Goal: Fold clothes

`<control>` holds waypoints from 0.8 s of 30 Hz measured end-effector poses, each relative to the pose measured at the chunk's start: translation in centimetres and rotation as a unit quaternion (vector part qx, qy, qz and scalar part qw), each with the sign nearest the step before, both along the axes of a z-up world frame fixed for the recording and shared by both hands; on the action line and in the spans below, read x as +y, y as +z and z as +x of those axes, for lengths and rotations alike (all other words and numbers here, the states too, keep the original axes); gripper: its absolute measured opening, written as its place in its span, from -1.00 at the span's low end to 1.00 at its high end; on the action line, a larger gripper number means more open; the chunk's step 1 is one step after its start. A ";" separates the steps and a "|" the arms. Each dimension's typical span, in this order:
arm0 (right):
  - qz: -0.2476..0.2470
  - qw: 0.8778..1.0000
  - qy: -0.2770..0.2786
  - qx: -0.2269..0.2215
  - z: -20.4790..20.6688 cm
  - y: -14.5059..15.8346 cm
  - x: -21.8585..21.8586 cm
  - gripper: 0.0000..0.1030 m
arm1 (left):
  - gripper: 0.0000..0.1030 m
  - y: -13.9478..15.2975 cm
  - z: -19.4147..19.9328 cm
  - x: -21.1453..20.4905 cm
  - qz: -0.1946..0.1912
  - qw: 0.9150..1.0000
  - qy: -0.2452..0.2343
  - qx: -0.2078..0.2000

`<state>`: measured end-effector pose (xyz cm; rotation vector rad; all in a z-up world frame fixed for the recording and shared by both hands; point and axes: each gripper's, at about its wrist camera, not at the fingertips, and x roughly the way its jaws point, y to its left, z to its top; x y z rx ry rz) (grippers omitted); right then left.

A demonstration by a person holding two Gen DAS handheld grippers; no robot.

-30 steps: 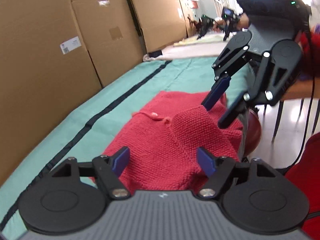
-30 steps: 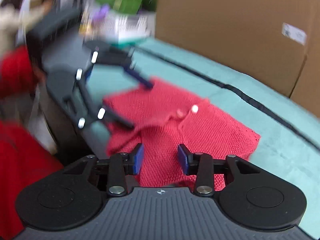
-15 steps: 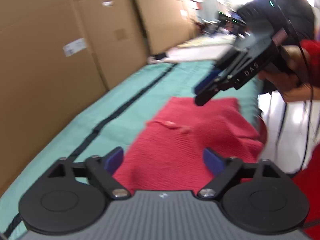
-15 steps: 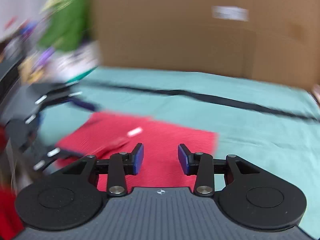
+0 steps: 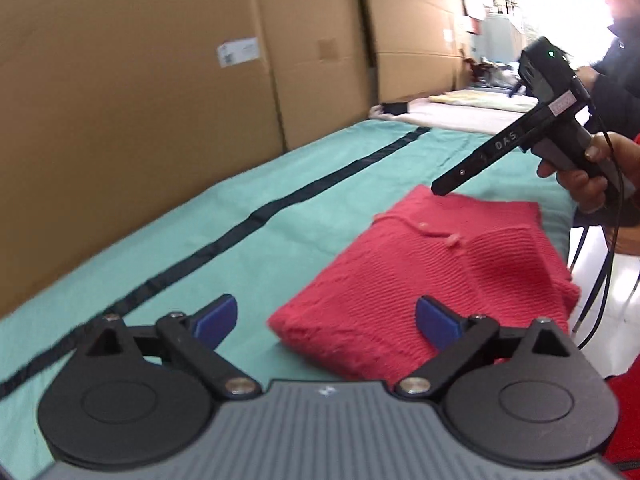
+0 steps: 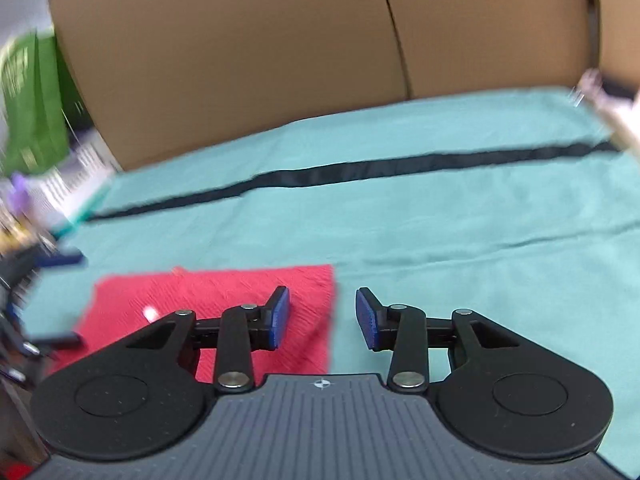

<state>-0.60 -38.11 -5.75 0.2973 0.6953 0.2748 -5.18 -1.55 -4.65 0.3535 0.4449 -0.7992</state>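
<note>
A red knit garment (image 5: 432, 276) lies folded into a rectangle on the teal cloth (image 5: 200, 240), near the table's front edge. My left gripper (image 5: 326, 322) is open and empty, just above the garment's near corner. My right gripper (image 6: 322, 320) is open and empty, held above the garment's right edge (image 6: 224, 292). In the left wrist view the right gripper (image 5: 444, 188) appears side-on above the garment's far edge, a hand on its handle. The left gripper shows blurred at the left edge of the right wrist view (image 6: 24, 304).
Large cardboard boxes (image 5: 160, 80) stand along the far side of the table. A black stripe (image 6: 360, 172) runs along the teal cloth. A cream cloth (image 5: 460, 112) lies further down the table. Green and white items (image 6: 36, 120) sit blurred at the left.
Both grippers let go of the garment and pulled back. The right gripper swung right and away from the left one. The garment now lies flat and folded.
</note>
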 end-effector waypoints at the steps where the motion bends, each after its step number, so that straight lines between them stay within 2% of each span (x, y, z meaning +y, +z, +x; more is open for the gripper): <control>1: 0.017 1.000 -0.006 0.006 0.7 -0.4 -0.2 -0.20 | 0.87 0.0 0.2 0.1 -0.004 1.000 0.005 0.004; 5: 0.052 0.998 -0.006 0.020 1.7 -1.0 -0.2 -0.23 | 0.88 0.2 0.4 0.3 -0.022 1.000 0.012 0.016; 7: 0.041 0.999 0.006 0.023 1.7 -0.8 0.3 -0.51 | 0.88 0.0 0.6 0.1 -0.028 0.999 0.011 0.028; 10: 0.020 0.999 0.021 0.028 1.7 -0.3 0.8 -0.67 | 0.88 -0.2 0.9 0.0 -0.035 0.999 0.009 0.039; 15: -0.004 0.999 0.043 0.020 3.1 0.7 1.4 -0.71 | 0.90 -0.1 0.7 0.4 -0.045 0.998 0.019 0.040; 19: -0.040 0.996 0.081 -0.007 5.7 2.1 3.3 -0.72 | 0.90 0.5 0.2 1.6 -0.050 0.997 0.053 0.029; 22: -0.075 0.987 0.139 -0.033 8.6 3.7 5.7 -0.72 | 0.91 1.4 -0.4 3.2 -0.060 0.995 0.081 0.018; 24: -0.102 0.976 0.186 -0.051 10.6 4.5 8.2 -0.72 | 0.91 2.1 -0.8 4.3 -0.065 0.993 0.103 0.009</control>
